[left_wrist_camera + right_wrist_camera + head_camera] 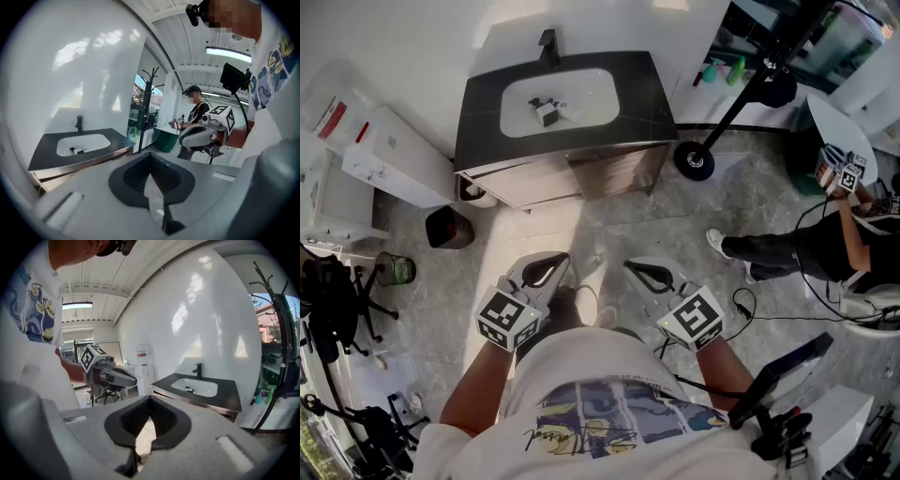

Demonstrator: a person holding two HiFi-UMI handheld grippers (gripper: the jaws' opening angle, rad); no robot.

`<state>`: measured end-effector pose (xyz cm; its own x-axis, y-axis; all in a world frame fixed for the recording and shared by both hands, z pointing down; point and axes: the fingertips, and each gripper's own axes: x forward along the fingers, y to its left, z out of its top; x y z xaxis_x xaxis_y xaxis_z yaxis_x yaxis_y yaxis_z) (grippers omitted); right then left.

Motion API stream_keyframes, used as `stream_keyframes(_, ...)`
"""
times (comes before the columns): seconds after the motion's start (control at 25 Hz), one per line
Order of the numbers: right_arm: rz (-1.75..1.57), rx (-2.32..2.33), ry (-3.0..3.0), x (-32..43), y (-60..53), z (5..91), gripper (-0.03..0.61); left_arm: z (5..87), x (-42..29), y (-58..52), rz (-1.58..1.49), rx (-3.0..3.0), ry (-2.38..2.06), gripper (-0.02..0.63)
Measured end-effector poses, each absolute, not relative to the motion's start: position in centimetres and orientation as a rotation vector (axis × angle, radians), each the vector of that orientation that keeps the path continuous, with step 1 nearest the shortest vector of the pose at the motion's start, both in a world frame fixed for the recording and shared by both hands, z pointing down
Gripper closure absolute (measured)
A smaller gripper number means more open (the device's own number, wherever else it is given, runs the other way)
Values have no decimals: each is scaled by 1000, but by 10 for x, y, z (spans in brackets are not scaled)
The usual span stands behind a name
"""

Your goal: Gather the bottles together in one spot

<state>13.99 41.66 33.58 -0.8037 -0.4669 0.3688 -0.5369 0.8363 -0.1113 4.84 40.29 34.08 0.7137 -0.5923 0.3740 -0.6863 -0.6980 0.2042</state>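
Two green bottles [724, 71] stand at the far right, beyond the vanity, on a white ledge; they also show small in the left gripper view [133, 133] and the right gripper view [263, 395]. My left gripper [546, 269] [151, 159] is held in front of my body over the floor, shut and empty. My right gripper [645, 273] [150, 401] is level with it, jaws together, nothing in them. Each shows in the other's view: the right gripper [206, 134], the left gripper [110, 374]. A small dark and white object [548, 111] lies in the sink basin.
The dark vanity [483, 103] with its white basin and black tap [548, 43] stands ahead. A black stand's base [694, 159] sits to its right, a black bin [448, 227] and white cabinet [394, 155] to its left. Another person [806, 248] stands at right.
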Motion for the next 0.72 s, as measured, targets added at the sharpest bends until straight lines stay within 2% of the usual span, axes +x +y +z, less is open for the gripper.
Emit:
stream_keyframes(0.48, 261, 858, -2622, 125, 342, 343, 578, 353, 43, 313, 358, 2640, -861, 611)
stream_keyframes(0.72, 257, 885, -2575, 86, 279, 339, 578, 347, 8, 250, 322, 2645, -806, 611)
